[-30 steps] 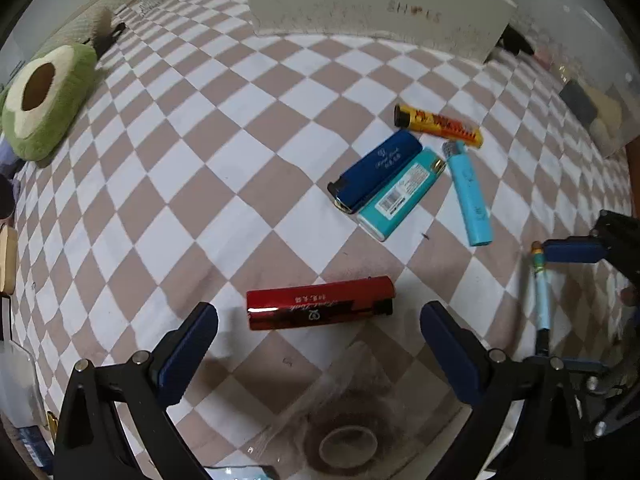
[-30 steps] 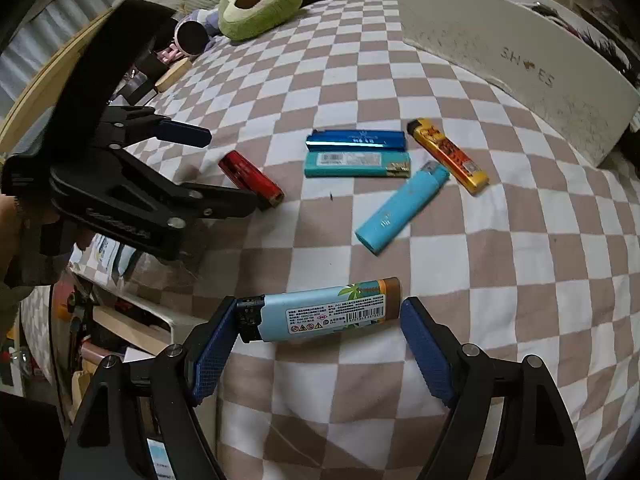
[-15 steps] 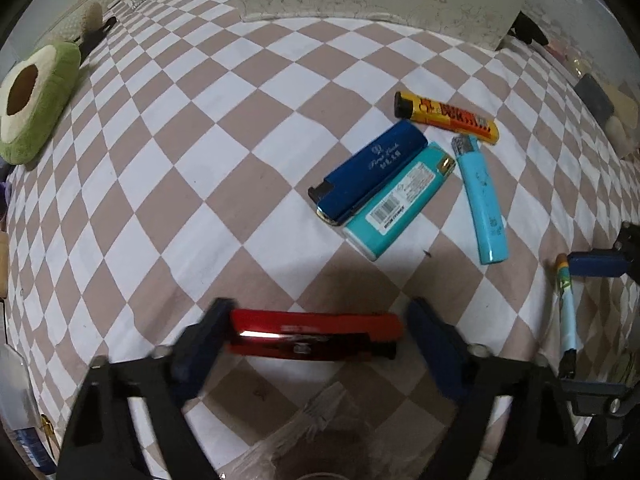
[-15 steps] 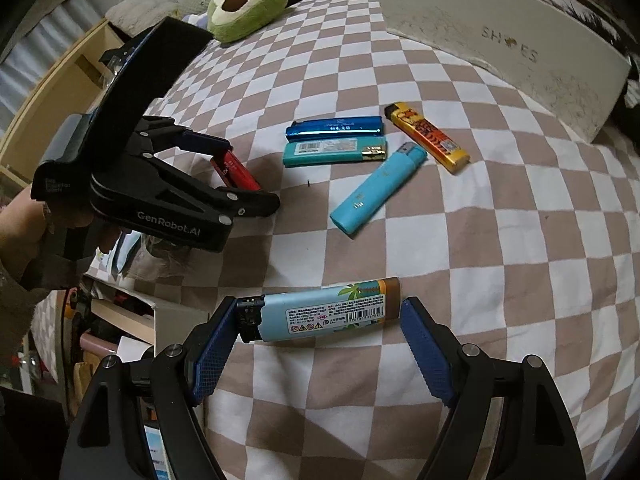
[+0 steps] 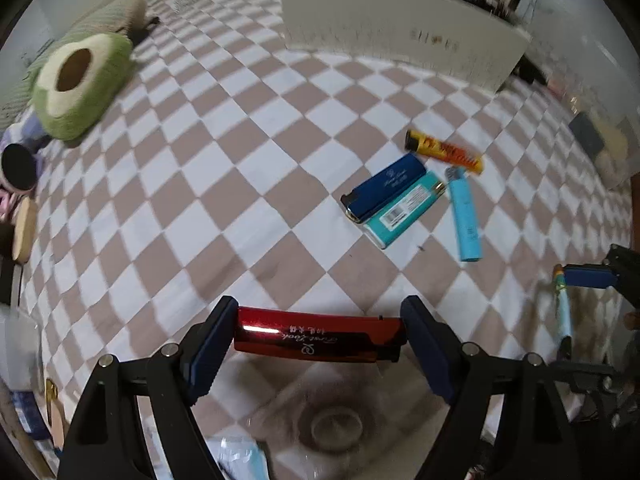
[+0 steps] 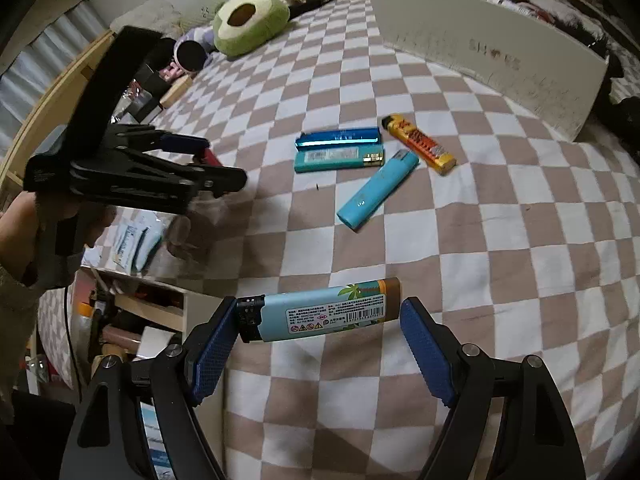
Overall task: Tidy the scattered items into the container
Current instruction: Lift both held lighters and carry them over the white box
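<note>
Above the checkered bedspread (image 5: 240,184), each gripper pinches a lighter end to end, left gripper (image 5: 320,336) the glossy, likely slippery red lighter (image 5: 316,338), right gripper (image 6: 318,318) the light, rigid pale-blue lighter (image 6: 324,310).

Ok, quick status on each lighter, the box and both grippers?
Left gripper: shut on red lighter.
Right gripper: shut on palm-print lighter.
Dark blue, teal, light blue, yellow lighters: lying on bedspread.
White box: open-topped.
</note>
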Demonstrator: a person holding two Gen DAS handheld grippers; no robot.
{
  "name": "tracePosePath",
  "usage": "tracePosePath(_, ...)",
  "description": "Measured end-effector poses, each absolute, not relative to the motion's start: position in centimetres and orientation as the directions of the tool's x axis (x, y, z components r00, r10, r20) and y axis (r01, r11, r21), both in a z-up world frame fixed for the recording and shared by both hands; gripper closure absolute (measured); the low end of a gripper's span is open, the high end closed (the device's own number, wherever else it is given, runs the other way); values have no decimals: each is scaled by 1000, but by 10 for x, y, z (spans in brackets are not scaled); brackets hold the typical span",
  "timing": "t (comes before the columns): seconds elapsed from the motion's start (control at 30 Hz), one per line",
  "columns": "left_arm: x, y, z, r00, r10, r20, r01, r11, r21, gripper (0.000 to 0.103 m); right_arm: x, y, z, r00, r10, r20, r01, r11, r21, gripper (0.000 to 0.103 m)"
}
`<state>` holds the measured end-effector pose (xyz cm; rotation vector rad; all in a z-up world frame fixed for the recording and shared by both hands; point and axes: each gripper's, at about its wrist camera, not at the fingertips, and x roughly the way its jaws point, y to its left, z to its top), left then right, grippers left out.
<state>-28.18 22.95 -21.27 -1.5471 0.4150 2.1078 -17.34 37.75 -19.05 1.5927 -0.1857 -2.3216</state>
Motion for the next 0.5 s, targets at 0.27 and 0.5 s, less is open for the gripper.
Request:
tracePosePath(0.27, -245, 191, -166, -319, 242, -916, -519, -854, -45, 20, -158, 372, -152, -404, -302, -863, 214, -949, 233, 22)
tracePosePath(0.5, -215, 176, -126, -346, 298, -890, -496, -863, -96, 20, -143, 364, -120, -441, -306, -843, 232, -947, 223, 22)
